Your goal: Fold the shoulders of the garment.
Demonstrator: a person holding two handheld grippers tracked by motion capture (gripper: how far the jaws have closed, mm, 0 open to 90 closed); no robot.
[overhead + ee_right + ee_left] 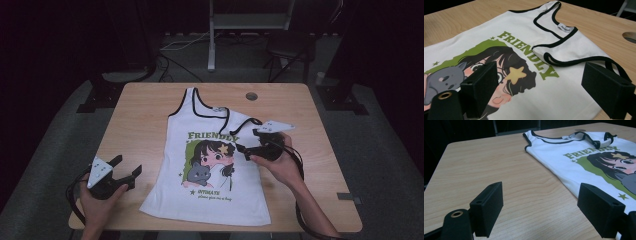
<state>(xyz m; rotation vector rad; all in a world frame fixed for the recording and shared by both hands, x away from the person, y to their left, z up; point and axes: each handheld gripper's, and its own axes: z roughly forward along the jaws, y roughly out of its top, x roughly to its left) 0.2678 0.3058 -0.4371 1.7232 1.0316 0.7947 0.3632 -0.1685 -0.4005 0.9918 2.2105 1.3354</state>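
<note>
Left gripper (126,169) low over bare table (140,115), just beside tank top (210,165) hem side, jaws wide, holding nothing. Right gripper (245,142) held over the shirt's right shoulder strap (574,61), which lies folded over the chest; jaws wide apart, empty. Tank top flat at table centre, print up. Lower print cut off behind jaws in right gripper view.

Dim lab: cables (180,44), stand legs (212,47)
</note>
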